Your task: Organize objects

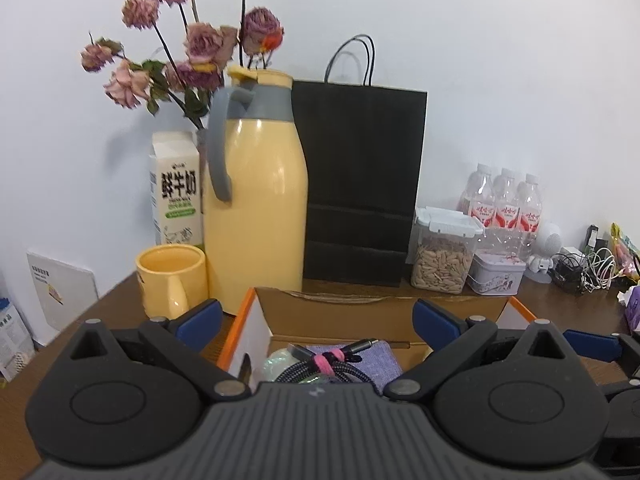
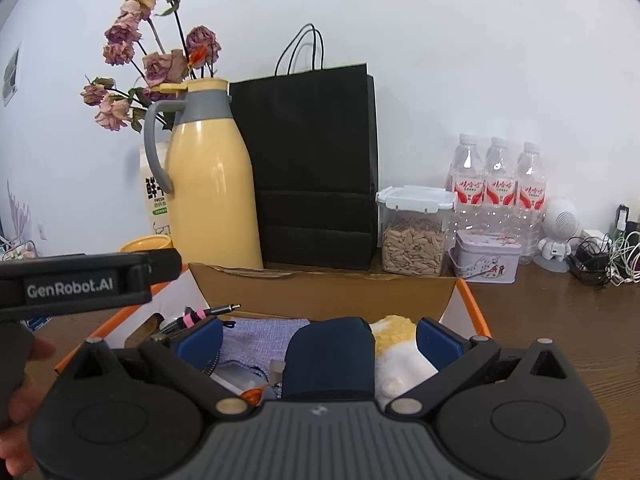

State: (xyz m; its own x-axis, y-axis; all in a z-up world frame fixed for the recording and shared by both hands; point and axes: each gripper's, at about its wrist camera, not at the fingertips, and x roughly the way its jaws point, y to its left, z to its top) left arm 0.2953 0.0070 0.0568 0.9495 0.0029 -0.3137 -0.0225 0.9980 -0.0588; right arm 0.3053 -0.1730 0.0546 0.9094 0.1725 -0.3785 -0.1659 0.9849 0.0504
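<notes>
1. Your cardboard box (image 2: pixel 320 300) sits open on the brown worktop (image 2: pixel 560 320), near edge toward you, orange trim along its side flaps.
2. Inside it, at the left, a braided cable (image 1: pixel 320 364) bundled with a pink tie lies on a purple cloth (image 2: pixel 260 336); its plug end points to the far right.
3. In the middle of the box a dark navy pouch (image 2: pixel 328 360) rests, and right beside it, touching, a white and yellow fluffy cloth (image 2: pixel 400 356).
4. Your right gripper (image 2: pixel 318 338) hangs over the near side of the box, jaws wide apart, with the navy pouch below the gap and nothing pressed between the pads.
5. Your left gripper (image 1: pixel 318 320) is over the box's left part, jaws spread wide too, with nothing clamped; the cable lies below the gap.
6. From the right wrist view, the left gripper's black body crosses in at the left, with your hand (image 2: pixel 20 380) at the frame's edge.
7. Just beyond the box: a yellow jug (image 1: pixel 256 208) with a grey handle, a yellow mug (image 1: pixel 172 280) to its left, a milk carton (image 1: pixel 176 188) behind that.
8. Dried roses (image 1: pixel 200 40) rise behind the jug.
9. A black paper bag (image 1: pixel 360 184) stands right of the jug, against the wall.
10. Further right: a clear tub of seeds (image 2: pixel 414 232), a small tin (image 2: pixel 486 256), three water bottles (image 2: pixel 496 184), a white robot figure (image 2: pixel 558 236), tangled cables (image 2: pixel 604 256).
</notes>
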